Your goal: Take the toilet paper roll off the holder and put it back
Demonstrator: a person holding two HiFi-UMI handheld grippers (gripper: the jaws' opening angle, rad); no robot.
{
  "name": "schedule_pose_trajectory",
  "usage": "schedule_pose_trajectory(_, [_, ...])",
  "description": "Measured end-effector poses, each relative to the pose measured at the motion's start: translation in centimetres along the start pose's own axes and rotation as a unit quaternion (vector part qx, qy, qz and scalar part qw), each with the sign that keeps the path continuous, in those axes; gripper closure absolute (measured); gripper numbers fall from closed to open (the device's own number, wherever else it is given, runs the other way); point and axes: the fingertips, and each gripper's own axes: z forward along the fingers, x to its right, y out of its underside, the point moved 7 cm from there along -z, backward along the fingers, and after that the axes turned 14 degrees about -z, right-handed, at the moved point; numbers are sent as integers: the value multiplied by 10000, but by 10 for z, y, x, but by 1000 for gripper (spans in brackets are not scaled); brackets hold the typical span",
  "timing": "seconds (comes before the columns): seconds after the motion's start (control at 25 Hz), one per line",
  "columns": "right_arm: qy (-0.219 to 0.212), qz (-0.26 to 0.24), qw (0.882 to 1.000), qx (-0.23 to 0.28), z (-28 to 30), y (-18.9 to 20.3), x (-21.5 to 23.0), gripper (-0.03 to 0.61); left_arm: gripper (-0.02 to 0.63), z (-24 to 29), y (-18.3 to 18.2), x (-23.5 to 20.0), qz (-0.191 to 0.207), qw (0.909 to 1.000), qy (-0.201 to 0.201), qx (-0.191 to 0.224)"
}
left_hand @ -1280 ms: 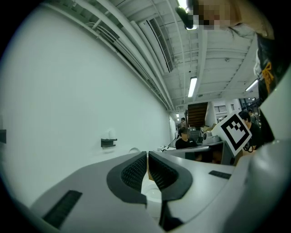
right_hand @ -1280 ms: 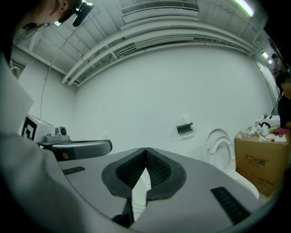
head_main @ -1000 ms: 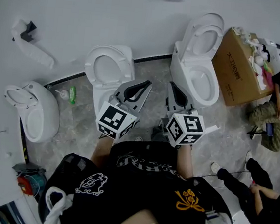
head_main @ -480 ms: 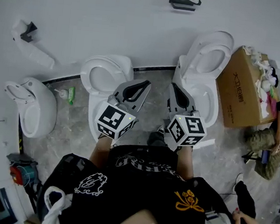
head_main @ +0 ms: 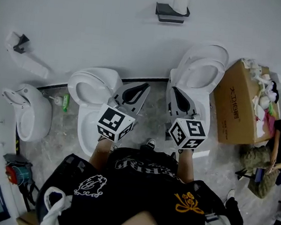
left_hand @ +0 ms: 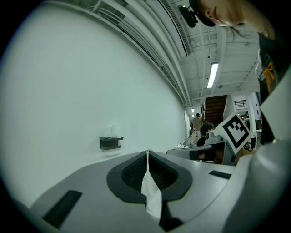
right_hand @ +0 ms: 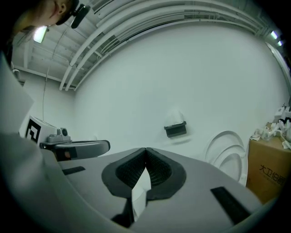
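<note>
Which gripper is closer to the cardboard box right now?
Right. The right gripper is left of the cardboard box, a toilet between them; the left gripper is farther left, past the right one.

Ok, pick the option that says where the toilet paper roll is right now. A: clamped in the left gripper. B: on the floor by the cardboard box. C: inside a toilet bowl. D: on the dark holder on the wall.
D: the toilet paper roll sits on the dark holder on the wall, while the left gripper and the right gripper are both shut with nothing between their jaws.
</note>
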Motion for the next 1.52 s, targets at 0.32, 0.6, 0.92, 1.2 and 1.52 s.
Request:
schedule_pose_trajectory(0.32, [-72, 200, 9998, 41, 5, 9, 55, 565, 588, 46, 1, 14, 44, 9997, -202, -121])
schedule_pose_trajectory(0.6, [-325, 296, 9989, 176, 13, 14, 57, 565, 588, 51, 1, 13, 57, 9992, -333, -206])
schedule_pose_trajectory(0.92, [-481, 136, 9985, 230, 37, 16, 67, 563, 588, 80, 4, -5, 40, 9989, -275, -372])
schedule_pose_trajectory(1.2, [-324, 127, 9992, 185, 90, 10, 90, 563, 588, 121, -11, -47, 92, 9994, -122, -326])
schedule_pose_trajectory(1.52, [-45, -127, 9992, 366, 171, -18, 124, 564, 588, 183, -43, -118, 150, 9996, 142, -185])
